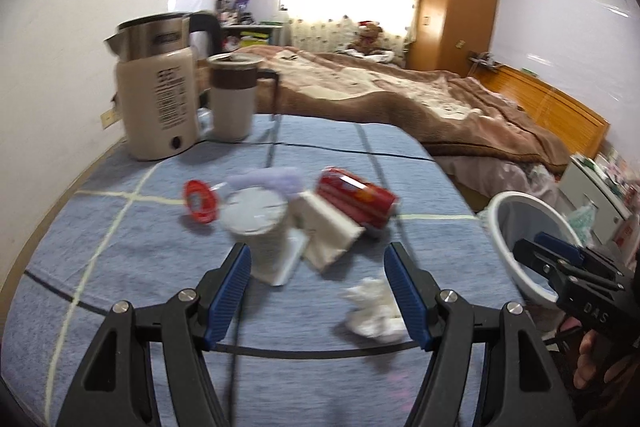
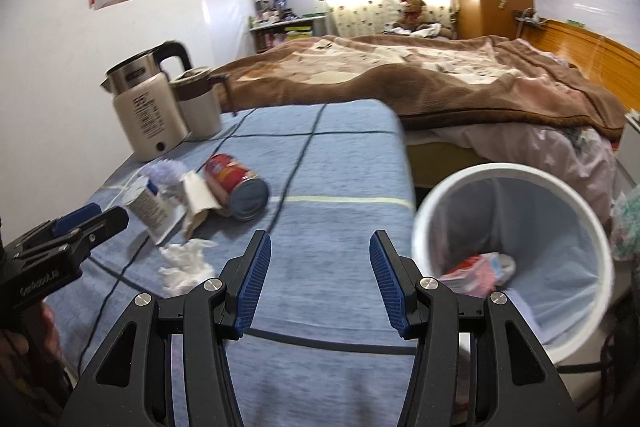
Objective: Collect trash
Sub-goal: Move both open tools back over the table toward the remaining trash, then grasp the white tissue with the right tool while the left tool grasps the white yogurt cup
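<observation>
Trash lies on a table covered with a blue checked cloth (image 1: 120, 267): a red can (image 1: 358, 201) on its side, a white cup (image 1: 260, 227) tipped over, a white carton (image 1: 328, 231), a red lid (image 1: 200, 201) and a crumpled tissue (image 1: 374, 311). My left gripper (image 1: 318, 259) is open above the cloth, with the tissue just inside its right finger and the cup just ahead of its left finger. My right gripper (image 2: 320, 247) is open over bare cloth, nothing between its fingers. The can (image 2: 236, 191), cup (image 2: 148, 207) and tissue (image 2: 184, 263) lie to its left.
A white waste bin (image 2: 516, 259) with some trash inside stands off the table's right edge, also seen as the bin (image 1: 528, 231). A kettle (image 1: 156, 99) and a mug (image 1: 232, 99) stand at the table's far left. A black cable (image 2: 296, 163) crosses the cloth. A bed (image 2: 440, 83) lies behind.
</observation>
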The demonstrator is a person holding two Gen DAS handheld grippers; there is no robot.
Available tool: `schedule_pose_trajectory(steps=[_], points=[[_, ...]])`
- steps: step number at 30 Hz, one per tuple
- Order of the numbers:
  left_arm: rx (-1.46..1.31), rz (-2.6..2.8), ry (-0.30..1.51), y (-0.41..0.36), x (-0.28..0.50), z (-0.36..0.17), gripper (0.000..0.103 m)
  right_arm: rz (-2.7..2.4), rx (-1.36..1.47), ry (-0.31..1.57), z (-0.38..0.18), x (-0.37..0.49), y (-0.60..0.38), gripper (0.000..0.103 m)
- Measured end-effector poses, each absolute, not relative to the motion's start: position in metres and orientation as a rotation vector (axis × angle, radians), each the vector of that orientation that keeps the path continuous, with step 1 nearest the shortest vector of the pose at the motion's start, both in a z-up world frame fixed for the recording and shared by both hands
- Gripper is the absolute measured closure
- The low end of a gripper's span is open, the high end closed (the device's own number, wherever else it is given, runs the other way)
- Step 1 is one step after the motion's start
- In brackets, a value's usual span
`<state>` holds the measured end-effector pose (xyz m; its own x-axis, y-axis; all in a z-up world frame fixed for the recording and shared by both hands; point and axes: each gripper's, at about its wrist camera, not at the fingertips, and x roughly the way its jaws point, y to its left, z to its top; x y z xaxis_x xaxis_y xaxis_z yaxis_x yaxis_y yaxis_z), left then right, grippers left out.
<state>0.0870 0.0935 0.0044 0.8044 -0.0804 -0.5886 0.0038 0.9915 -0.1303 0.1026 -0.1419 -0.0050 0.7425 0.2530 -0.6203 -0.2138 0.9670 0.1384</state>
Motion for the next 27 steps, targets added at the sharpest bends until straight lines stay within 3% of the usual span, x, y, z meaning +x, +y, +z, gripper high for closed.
schedule_pose_trajectory(steps=[18, 27], points=[[-0.141, -0.001, 0.662, 0.153, 0.094, -0.014, 0.028, 0.502, 0.052, 0.809, -0.043, 0.116, -0.057, 0.050], [-0.168, -0.027, 0.663, 0.160, 0.100, -0.017, 0.025, 0.480, -0.088, 0.870, -0.061, 0.127, -0.026, 0.047]])
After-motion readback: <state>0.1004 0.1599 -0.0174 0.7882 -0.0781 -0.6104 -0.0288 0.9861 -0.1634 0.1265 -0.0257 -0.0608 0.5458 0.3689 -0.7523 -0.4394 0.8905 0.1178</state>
